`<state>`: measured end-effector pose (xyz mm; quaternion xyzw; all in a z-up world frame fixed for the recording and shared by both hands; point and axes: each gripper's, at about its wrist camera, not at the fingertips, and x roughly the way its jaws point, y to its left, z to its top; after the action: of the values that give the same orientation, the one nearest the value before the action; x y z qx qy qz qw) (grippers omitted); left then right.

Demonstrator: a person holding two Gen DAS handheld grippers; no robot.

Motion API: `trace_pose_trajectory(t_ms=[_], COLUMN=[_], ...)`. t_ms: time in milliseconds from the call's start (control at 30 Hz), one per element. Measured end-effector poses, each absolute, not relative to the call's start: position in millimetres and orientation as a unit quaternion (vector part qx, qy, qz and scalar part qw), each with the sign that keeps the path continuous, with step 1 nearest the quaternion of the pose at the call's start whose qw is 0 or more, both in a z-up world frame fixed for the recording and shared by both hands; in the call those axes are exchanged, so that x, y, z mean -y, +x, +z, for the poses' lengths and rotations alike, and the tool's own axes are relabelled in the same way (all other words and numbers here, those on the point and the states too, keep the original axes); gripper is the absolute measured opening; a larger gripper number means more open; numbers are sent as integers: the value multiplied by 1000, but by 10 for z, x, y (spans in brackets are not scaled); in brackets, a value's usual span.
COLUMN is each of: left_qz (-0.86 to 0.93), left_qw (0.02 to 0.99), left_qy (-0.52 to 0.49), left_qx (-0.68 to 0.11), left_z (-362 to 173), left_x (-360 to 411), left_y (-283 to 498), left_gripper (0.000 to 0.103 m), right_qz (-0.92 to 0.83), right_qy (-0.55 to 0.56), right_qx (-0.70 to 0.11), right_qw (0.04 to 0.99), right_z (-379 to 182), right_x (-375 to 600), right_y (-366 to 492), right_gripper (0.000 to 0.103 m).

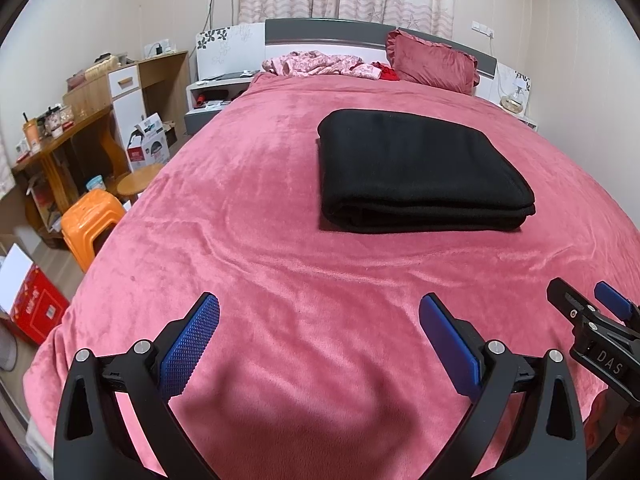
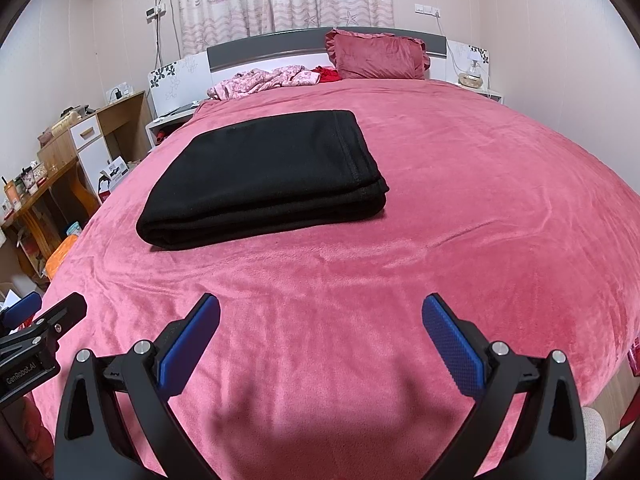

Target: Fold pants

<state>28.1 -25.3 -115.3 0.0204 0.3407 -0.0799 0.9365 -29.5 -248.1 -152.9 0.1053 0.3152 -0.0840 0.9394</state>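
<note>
Both jaws gape empty over the pink plush bedspread point(image 1: 248, 208), left gripper point(image 1: 320, 320) and right gripper point(image 2: 321, 320) well short of the folded black fleece pants point(image 1: 420, 168), which look soft, light and floppy, best pinched at the stacked near-edge corners.

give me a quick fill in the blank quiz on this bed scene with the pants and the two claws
1. The black pants lie on the bed already ____.
2. The blanket under the pants is ____ in colour.
3. The left claw and the right claw both have their jaws ____, holding nothing.
4. By the headboard, the pillow sits to the ____ of the crumpled floral garment.

Missing words: folded; pink; open; right
</note>
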Motion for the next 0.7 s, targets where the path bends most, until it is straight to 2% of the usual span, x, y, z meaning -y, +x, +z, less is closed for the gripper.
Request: trace_pose_trajectory(t_ms=[700], left_qz=[-79], left_qw=[934], left_qy=[20], left_qx=[-348], left_z=[-1191], left_x=[224], left_y=[285], left_gripper=[99], right_qz=[-84], right_qy=[107], right_qx=[-317], right_qw=[939], right_z=[-1546], right_x=[2457], right_y=[-306], right_gripper=[101])
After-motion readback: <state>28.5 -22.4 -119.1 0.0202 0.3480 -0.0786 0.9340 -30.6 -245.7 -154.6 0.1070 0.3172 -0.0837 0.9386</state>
